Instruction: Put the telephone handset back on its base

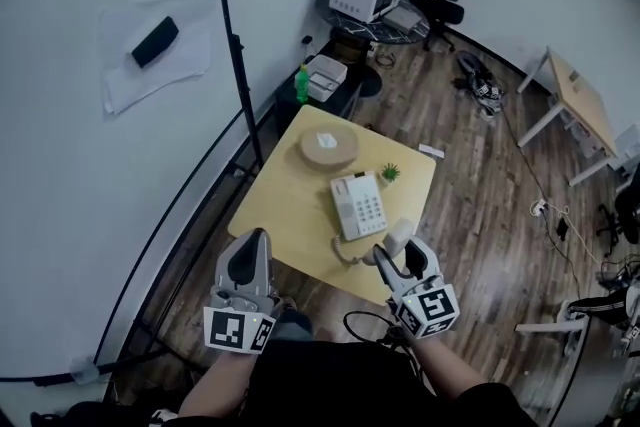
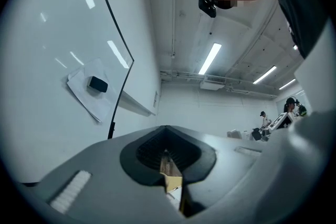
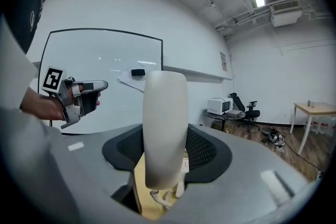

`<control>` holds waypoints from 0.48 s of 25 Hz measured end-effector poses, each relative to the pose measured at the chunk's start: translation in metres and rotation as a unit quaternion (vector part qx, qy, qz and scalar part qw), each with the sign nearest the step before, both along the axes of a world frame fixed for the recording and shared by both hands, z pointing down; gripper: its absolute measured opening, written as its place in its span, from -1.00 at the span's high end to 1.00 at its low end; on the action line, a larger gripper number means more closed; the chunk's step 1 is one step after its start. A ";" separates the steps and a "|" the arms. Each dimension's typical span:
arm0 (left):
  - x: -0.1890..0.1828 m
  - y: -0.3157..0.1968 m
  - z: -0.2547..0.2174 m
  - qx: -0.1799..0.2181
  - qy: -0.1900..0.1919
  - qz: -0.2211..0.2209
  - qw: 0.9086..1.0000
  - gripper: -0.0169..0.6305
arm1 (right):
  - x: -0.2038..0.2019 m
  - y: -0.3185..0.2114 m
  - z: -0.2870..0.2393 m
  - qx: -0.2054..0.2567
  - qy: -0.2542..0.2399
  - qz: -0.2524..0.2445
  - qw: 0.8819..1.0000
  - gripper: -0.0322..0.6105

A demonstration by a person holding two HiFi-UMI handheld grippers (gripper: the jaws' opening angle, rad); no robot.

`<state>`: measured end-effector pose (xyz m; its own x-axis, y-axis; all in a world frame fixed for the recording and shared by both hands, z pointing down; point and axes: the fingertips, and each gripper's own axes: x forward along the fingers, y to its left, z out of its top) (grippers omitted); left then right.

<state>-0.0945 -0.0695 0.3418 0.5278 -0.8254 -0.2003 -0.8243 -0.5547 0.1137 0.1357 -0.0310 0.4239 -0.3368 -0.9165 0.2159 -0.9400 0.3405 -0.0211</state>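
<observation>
The right gripper (image 1: 401,256) is clamped on the white plastic telephone handset (image 1: 398,236) above the near right edge of the square yellow wooden table (image 1: 290,205). The handset is clear of the white push-button telephone base (image 1: 358,205), which lies on the right half of the table. In the right gripper view the handset (image 3: 165,113) stands upright between the jaws of the right gripper (image 3: 165,157). A white coiled cord (image 1: 346,252) runs from the base's near end to the handset. The left gripper (image 1: 248,253) hangs over the table's near left edge. In its own view the left gripper (image 2: 167,153) has its jaws together on nothing. A round pale wooden box (image 1: 328,146) and a small green plant (image 1: 390,173) sit beyond the base.
</observation>
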 end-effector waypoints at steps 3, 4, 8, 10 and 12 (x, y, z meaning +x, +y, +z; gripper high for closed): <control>-0.005 -0.031 0.005 -0.002 0.003 0.013 1.000 0.95 | -0.006 -0.025 0.007 -0.011 0.009 0.014 1.000 0.18; -0.008 -0.041 0.006 -0.004 0.005 0.016 1.000 0.95 | -0.008 -0.033 0.010 -0.015 0.012 0.018 1.000 0.18; -0.015 -0.074 0.013 -0.013 0.016 0.032 0.999 0.95 | -0.016 -0.063 0.018 -0.030 0.025 0.032 0.999 0.18; -0.017 -0.086 0.018 -0.019 0.020 0.042 0.999 0.95 | -0.018 -0.077 0.023 -0.039 0.030 0.037 0.998 0.18; -0.016 -0.096 0.024 -0.024 0.022 0.051 0.998 0.95 | -0.019 -0.089 0.029 -0.050 0.033 0.041 0.997 0.18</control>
<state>-0.1110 -0.1659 0.3656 0.6011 -0.7774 -0.1854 -0.7578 -0.6281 0.1767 0.1172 -0.1200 0.4527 -0.2444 -0.9130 0.3266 -0.9649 0.2624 0.0113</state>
